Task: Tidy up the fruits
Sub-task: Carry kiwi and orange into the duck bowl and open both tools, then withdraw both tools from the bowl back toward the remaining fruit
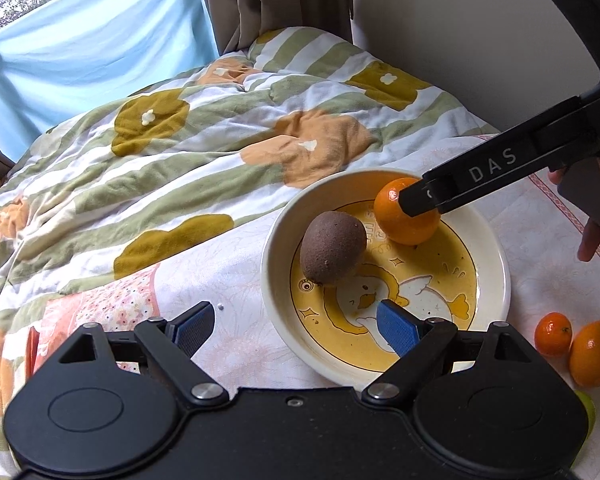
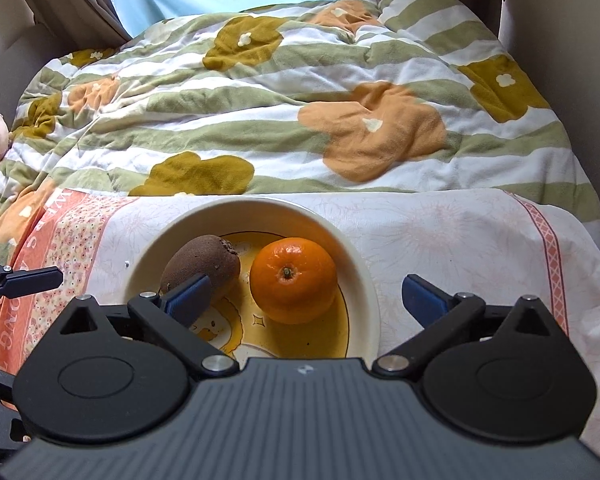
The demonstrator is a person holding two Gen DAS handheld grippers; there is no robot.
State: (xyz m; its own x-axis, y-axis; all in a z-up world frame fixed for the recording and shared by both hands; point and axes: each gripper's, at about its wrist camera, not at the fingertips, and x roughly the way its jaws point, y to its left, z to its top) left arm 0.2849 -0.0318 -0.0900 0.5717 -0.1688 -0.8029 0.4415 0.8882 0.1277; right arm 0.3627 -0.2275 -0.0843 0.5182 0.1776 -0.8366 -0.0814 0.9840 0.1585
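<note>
**Fruit in the bowl**

We see an orange and a kiwi side by side in the bowl. Our right claw is wide open over the orange, holding nothing. Our left claw is open and empty too. Two small oranges wait on the cloth beside the bowl

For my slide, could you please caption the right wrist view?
Open right claw above orange and kiwi in bowl.
</note>
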